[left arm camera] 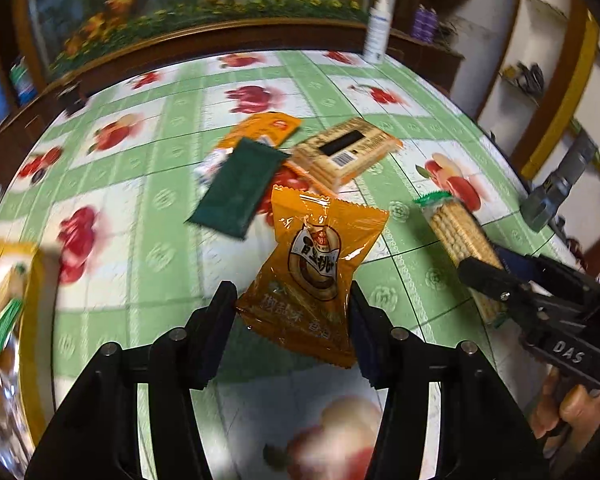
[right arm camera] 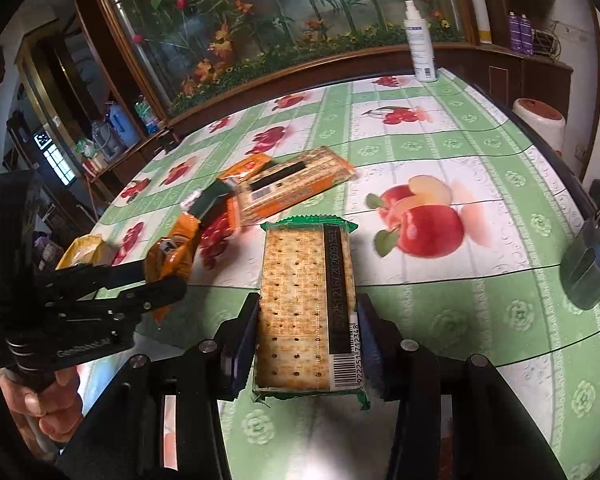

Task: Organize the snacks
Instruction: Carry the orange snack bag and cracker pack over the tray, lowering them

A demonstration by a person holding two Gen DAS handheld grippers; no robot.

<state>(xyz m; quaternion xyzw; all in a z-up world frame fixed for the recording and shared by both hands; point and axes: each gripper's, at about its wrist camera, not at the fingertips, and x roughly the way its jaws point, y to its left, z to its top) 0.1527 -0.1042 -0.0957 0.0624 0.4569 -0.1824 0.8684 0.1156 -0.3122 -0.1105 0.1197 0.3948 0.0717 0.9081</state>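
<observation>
An orange snack packet (left arm camera: pixel 320 272) with a round brown logo hangs just above the table, and my left gripper (left arm camera: pixel 292 298) is shut on its lower half. The right wrist view shows the same left gripper (right arm camera: pixel 160 280) at the left with the crumpled orange packet (right arm camera: pixel 172 256) in it. My right gripper (right arm camera: pixel 309 306) is shut on a green-ended pack of crackers (right arm camera: pixel 300 292), its pads pressing the long sides. From the left wrist view, the right gripper (left arm camera: pixel 484 276) holds the cracker pack (left arm camera: pixel 456 232) tilted over the table's right side.
On the green fruit-print tablecloth (left arm camera: pixel 140 184) lie a dark green packet (left arm camera: pixel 236 188), an orange-wrapped cracker pack (left arm camera: pixel 346 152) and a flat orange packet (left arm camera: pixel 264 128). A yellow snack bag (left arm camera: pixel 4 300) sits at the left edge. A white spray bottle (right arm camera: pixel 420 40) stands at the back.
</observation>
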